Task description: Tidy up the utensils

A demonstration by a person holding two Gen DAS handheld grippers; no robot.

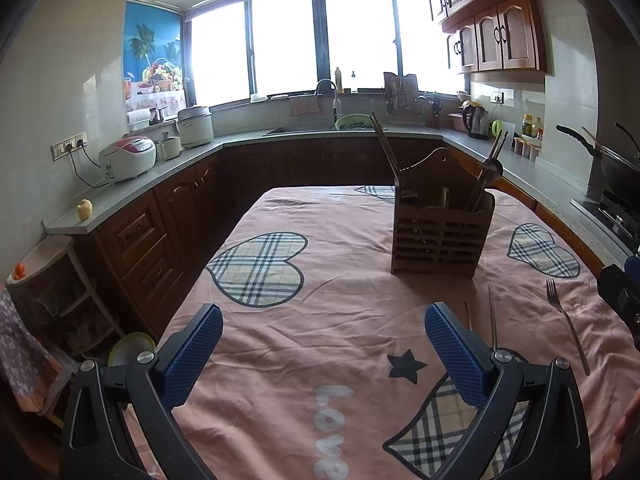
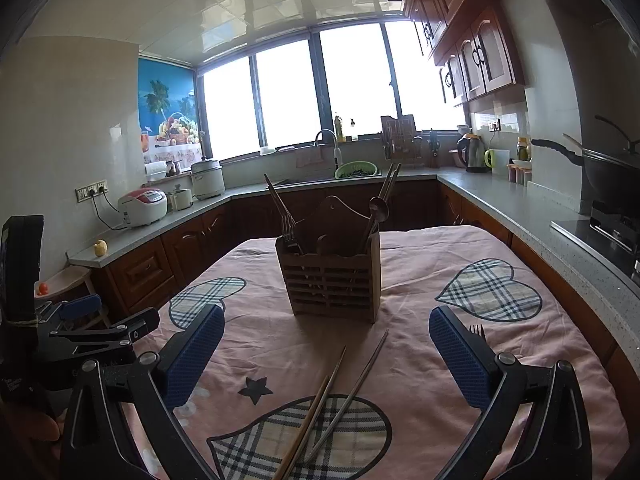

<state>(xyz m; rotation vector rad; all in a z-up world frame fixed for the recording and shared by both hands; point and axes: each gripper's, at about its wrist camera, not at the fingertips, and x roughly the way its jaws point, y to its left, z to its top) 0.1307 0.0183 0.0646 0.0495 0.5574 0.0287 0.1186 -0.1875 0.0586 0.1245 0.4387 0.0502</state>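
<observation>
**Both grippers spread wide over loose utensils**

Right gripper (image 2: 326,344), fingers wide apart and empty, hangs above the chopsticks (image 2: 340,396) lying low in centre frame; a fork (image 2: 477,331) peeks out beside its right finger. Left gripper (image 1: 324,344) is likewise spread and empty. The holder (image 2: 332,276) stands upright mid-frame on the pink cloth (image 2: 420,264)

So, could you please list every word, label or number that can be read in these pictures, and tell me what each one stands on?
"Love" in white letters, printed on the pink tablecloth, between the open fingers of the left hand-held gripper.
Front panel of the rice cooker on the counter: markings too small to read.
Labels on the bottles on the windowsill: too blurred to read.
White print on the black device at the left edge of the right wrist view: too small to read.
</observation>
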